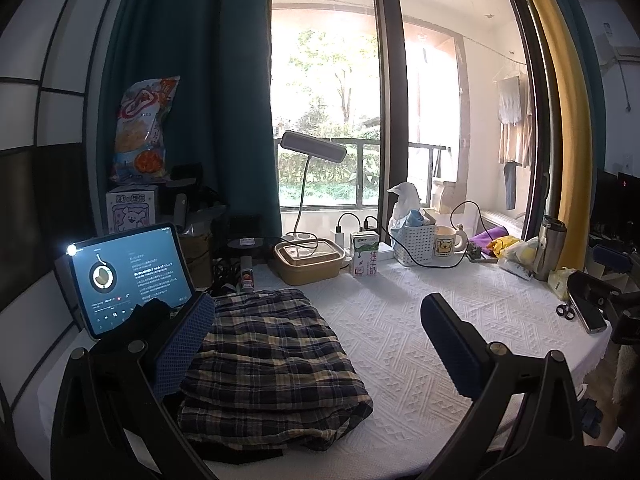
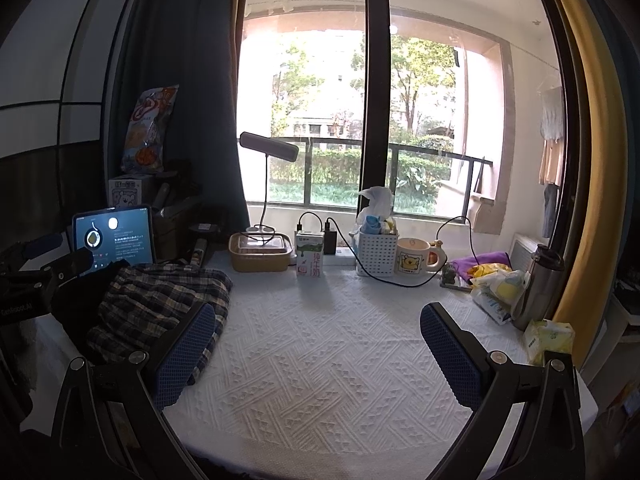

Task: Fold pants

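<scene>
Plaid pants (image 1: 268, 364) lie folded into a compact bundle on the left part of the white textured tablecloth (image 1: 400, 344) — long axis running from the near edge toward the window, far end just short of the tablet (image 1: 128, 276). Left gripper (image 1: 316, 344) hovers over the bundle, jaws spread wide, holding nothing. Right gripper (image 2: 316, 356) — likewise wide apart — hangs above bare cloth beside the pants.

You are in a lived-in home room: behind the table (image 2: 320, 360) stands a balcony window (image 2: 360, 120) with laundry (image 1: 514, 120) outside, and against it a mug (image 2: 414, 262), milk carton (image 2: 309, 254) and lamp (image 2: 268, 148).
</scene>
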The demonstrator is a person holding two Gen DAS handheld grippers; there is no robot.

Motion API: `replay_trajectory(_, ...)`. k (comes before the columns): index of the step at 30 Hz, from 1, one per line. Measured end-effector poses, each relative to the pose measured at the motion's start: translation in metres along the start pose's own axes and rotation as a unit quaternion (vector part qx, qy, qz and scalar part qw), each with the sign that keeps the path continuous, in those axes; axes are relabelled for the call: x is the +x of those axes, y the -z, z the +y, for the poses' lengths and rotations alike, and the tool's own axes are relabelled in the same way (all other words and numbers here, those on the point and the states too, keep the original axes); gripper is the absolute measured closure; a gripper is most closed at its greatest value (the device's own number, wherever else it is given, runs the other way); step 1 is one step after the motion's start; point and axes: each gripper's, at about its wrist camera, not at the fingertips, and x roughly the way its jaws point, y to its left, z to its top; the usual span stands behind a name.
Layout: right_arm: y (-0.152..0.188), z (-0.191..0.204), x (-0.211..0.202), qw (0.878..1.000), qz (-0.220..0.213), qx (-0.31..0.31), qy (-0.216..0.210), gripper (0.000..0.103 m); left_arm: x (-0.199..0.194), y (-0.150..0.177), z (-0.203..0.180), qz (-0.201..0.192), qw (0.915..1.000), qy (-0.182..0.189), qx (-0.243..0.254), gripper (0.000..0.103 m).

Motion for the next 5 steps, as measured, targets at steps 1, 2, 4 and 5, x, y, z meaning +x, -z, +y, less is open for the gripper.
replay_trajectory(1, 0.0002, -0.0006, 0.0002, 1.000, 0.000, -0.001, -0.001, 0.000, -0.0003, 0.0001, 0.0000, 0.000, 1.0000, 0.000, -0.001, 0.001)
replay_trajectory(2, 0.0003, -0.0010, 0.0006, 1.000, 0.000, -0.002, -0.002, 0.000, -0.0005, 0.0001, 0.0002, 0.000, 1.0000, 0.000, -0.001, 0.001)
replay_trajectory(4, 0.0002, -0.0012, 0.0019, 1.000, 0.001, -0.003, -0.004, 0.000, -0.0010, 0.0002, 0.0000, -0.001, 1.0000, 0.000, -0.001, 0.001)
replay_trajectory(5, 0.0002, -0.0013, 0.0025, 1.000, 0.002, -0.004, -0.005, 0.000, -0.0010, 0.0003, 0.0000, -0.001, 1.0000, 0.002, -0.001, 0.001)
